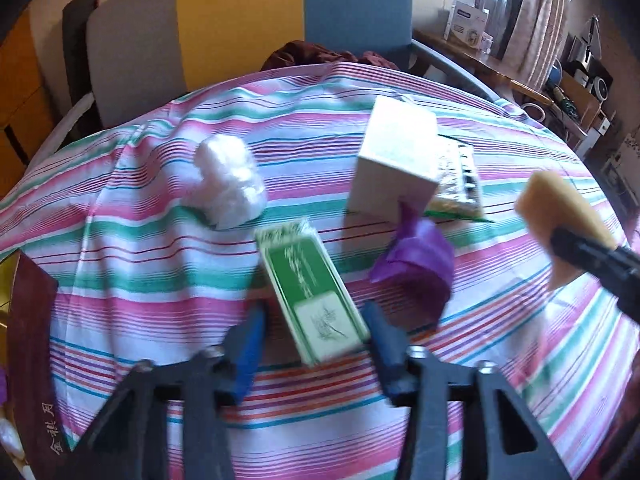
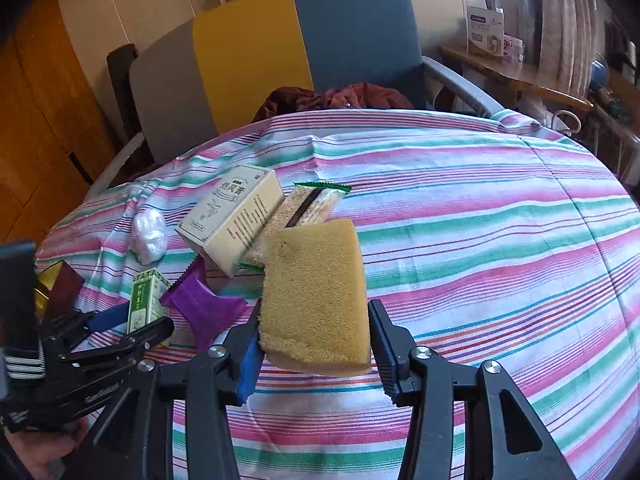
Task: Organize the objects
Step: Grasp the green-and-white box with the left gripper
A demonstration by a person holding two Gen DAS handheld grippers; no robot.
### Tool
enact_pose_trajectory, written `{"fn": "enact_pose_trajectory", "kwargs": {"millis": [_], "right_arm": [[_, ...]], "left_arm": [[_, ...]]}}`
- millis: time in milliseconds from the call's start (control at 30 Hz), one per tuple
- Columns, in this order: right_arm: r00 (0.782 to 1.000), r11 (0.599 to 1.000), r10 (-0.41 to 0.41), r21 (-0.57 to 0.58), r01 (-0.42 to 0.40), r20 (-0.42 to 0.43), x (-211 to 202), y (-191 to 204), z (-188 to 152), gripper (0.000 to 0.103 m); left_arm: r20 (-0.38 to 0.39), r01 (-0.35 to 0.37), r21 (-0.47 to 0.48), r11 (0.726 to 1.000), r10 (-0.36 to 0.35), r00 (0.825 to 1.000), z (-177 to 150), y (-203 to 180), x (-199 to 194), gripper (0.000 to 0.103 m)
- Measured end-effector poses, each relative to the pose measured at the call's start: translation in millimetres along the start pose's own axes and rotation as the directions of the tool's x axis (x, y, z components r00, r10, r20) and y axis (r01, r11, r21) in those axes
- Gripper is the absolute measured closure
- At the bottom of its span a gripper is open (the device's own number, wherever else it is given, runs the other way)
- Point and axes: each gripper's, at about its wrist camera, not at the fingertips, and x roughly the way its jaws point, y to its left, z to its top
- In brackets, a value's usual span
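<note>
Your right gripper (image 2: 316,336), lower centre of frame, clamps the yellow sponge (image 2: 316,296) clear above the striped cloth (image 2: 480,240), while your left gripper (image 1: 316,332) straddles the green box (image 1: 312,292), jaws apart.

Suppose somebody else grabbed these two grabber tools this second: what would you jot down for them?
Right gripper: holds the yellow sponge between its fingers, lifted off the striped tablecloth.
Left gripper: fingers spread either side of the green box; no firm grip visible.
On the cloth: cream box leaning on a snack packet, purple wrapper, white plastic wad, all clustered on the left half.
Done: sponge picked up.
Left: place the sponge, grasp the green box, sort the rest.
</note>
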Motion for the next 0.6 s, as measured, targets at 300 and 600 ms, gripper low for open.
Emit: {"fn": "enact_pose_trajectory", "kwargs": {"millis": [300, 600], "right_arm": [[1.0, 1.0, 0.023, -0.001, -0.023, -0.004, 1, 3, 1, 0.054], [1.0, 0.999, 0.028, 0.016, -0.028, -0.01, 5, 0, 1, 0.054]], "left_arm": [[0.041, 0.027, -0.027, 0.999, -0.026, 0.999, -1, 17, 0, 0.06], [0.13, -0.018, -0.01, 1.0, 0.019, 0.991, 0, 17, 7, 0.072]]}}
